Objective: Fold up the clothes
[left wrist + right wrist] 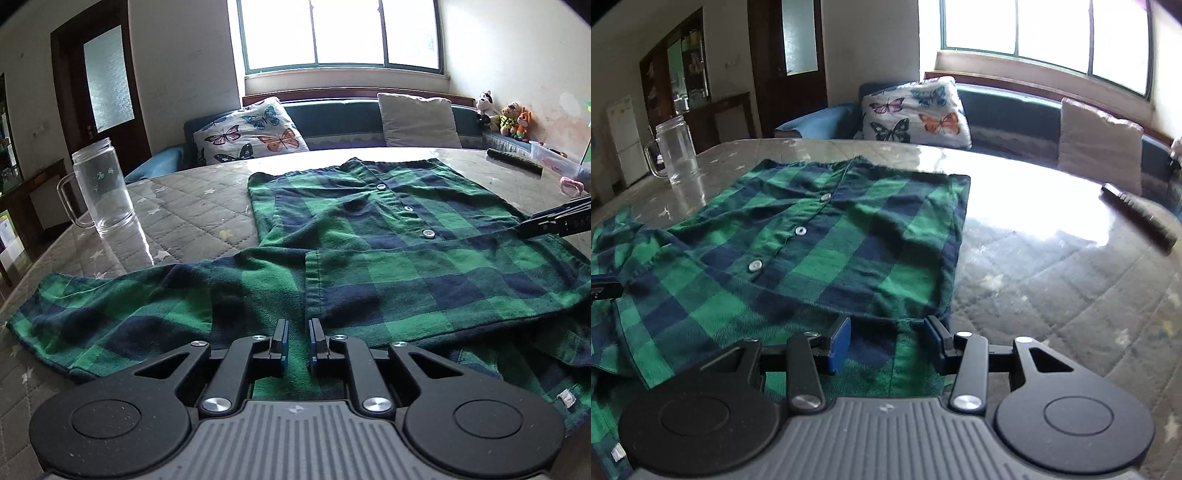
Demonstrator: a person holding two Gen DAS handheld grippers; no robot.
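Our left tool [297, 341] sits low over the near hem of the green and navy plaid flannel shirt [369, 236], its blue-padded fingers [281, 341] drawn close with a narrow gap; we cannot tell whether cloth is caught between them. Our right tool [886, 341] hovers at the shirt's near right corner, fingers spread wide, fabric lying beneath them.

The shirt lies flat on the grey quilted table [1052, 280], buttons up, one sleeve spilling left. To its right the table is bare and glossy out to a dark bar-shaped object [1137, 218] near the far edge. On the left stands a clear glass mug with a handle [99, 192], just apart from the sleeve.
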